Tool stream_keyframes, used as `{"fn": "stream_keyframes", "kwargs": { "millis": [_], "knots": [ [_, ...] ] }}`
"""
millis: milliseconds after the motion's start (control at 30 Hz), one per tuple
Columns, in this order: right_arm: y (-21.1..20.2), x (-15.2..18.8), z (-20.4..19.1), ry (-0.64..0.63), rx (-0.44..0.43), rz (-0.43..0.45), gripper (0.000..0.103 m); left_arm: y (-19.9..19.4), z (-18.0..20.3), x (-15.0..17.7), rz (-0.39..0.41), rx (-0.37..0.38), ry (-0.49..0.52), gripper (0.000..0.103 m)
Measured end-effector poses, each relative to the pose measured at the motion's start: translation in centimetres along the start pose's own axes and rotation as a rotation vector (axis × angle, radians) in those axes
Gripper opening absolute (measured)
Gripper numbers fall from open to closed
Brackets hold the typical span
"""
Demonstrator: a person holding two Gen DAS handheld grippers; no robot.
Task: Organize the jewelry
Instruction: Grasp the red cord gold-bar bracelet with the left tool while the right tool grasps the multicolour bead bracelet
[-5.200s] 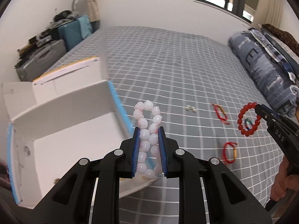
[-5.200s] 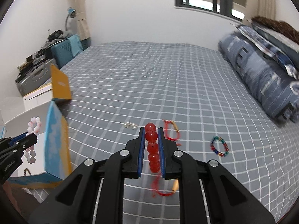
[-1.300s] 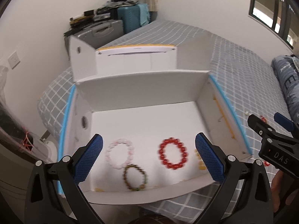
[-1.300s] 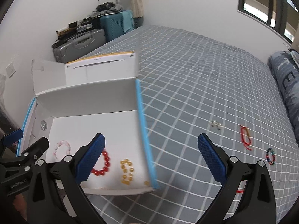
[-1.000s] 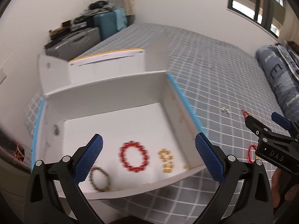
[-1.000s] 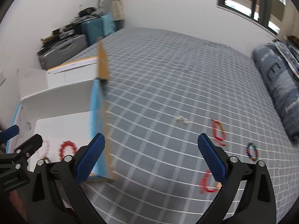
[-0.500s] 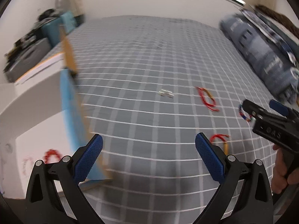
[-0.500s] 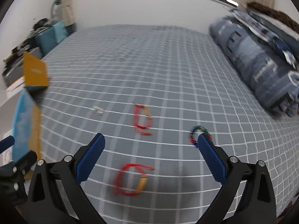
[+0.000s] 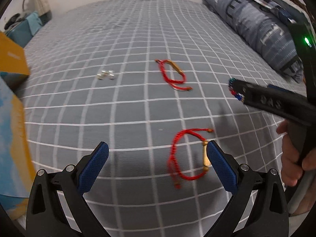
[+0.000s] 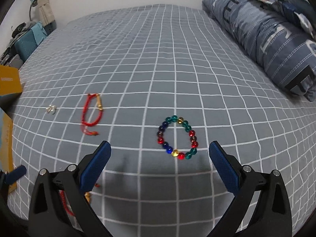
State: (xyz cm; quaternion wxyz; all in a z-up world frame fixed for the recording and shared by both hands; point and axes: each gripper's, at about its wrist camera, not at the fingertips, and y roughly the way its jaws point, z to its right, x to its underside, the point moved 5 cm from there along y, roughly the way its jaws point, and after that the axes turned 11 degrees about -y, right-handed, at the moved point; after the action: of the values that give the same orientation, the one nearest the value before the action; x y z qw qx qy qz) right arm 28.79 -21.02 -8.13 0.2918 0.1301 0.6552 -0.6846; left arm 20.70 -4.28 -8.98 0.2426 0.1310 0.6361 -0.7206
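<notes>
The left claw (image 9: 157, 158) is spread wide over the grey checked bed (image 9: 138, 39), gripping nothing. A red cord bracelet with a gold bar (image 9: 188, 154) lies flat on the bed just ahead of it, toward its right pad (image 9: 221, 167); the gold bar sits just beside that pad's tip, though the blur does not show whether they touch. To the left of this bracelet, at the edge of the view, stands the blue and yellow wall of the box (image 9: 11, 138).

The right claw (image 10: 159, 161) is likewise spread wide and holds nothing. The multicoloured bead bracelet (image 10: 176, 137) lies on the bed just beyond the tips, between the two pads and a little nearer the right one, touching neither.

Farther out from the near cord bracelet, a second red cord bracelet (image 9: 172, 74) rests on the bed, well apart from both claws. To its left lie small silver pieces (image 9: 105, 74), too blurred to identify. In the left wrist view the right claw reaches in from the right, its tip over the bead bracelet.

Beyond everything, a folded blue quilt (image 10: 266, 31) lies along the right side of the bed.
</notes>
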Motion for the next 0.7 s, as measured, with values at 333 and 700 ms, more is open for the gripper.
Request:
{"fn": "stream_keyframes", "kwargs": {
  "millis": [333,700],
  "knots": [
    [3.0,-0.2,1.5,0.043,-0.033,-0.046,0.095,3.7,2.4,1.6,-0.055,0.005,0.064,0.097],
    [5.9,0.0,1.8,0.048,-0.038,-0.096,0.08,4.2,2.5,1.9,-0.022,-0.043,0.075,0.085]
  ]
}}
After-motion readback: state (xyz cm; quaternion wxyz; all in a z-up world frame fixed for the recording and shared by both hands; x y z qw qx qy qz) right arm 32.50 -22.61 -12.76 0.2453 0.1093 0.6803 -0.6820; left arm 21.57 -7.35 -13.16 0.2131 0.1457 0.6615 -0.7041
